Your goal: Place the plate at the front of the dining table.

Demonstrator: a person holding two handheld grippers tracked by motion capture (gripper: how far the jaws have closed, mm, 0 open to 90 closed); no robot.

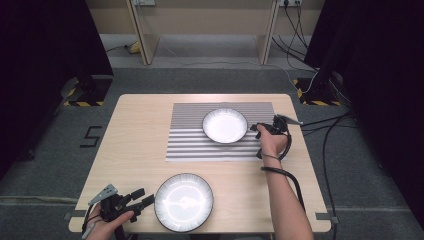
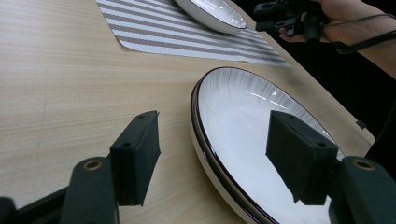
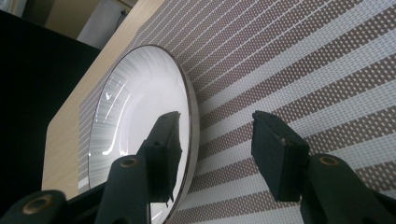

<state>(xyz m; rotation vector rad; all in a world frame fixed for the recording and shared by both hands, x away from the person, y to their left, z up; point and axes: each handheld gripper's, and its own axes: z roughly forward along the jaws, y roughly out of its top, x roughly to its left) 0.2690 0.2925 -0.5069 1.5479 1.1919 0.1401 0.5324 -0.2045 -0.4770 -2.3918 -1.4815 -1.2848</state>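
Note:
A large white plate with a dark rim [image 1: 183, 201] lies near the table's front edge. My left gripper [image 1: 146, 196] is at that plate's left edge, open. In the left gripper view the large plate's [image 2: 261, 135] rim runs between the two jaws of my left gripper [image 2: 215, 158], without touching them. A smaller white plate [image 1: 225, 125] rests on a striped placemat [image 1: 190, 145]. My right gripper [image 1: 255, 130] is at the small plate's right edge. In the right gripper view my right gripper [image 3: 219, 154] is open, one jaw over the small plate [image 3: 135, 116], the other over the placemat [image 3: 303, 70].
The light wooden table [image 1: 135, 140] has bare room on its left side. Cables trail from the right gripper across the table's right edge and the floor [image 1: 330, 130]. Dark curtains and stand bases flank the table.

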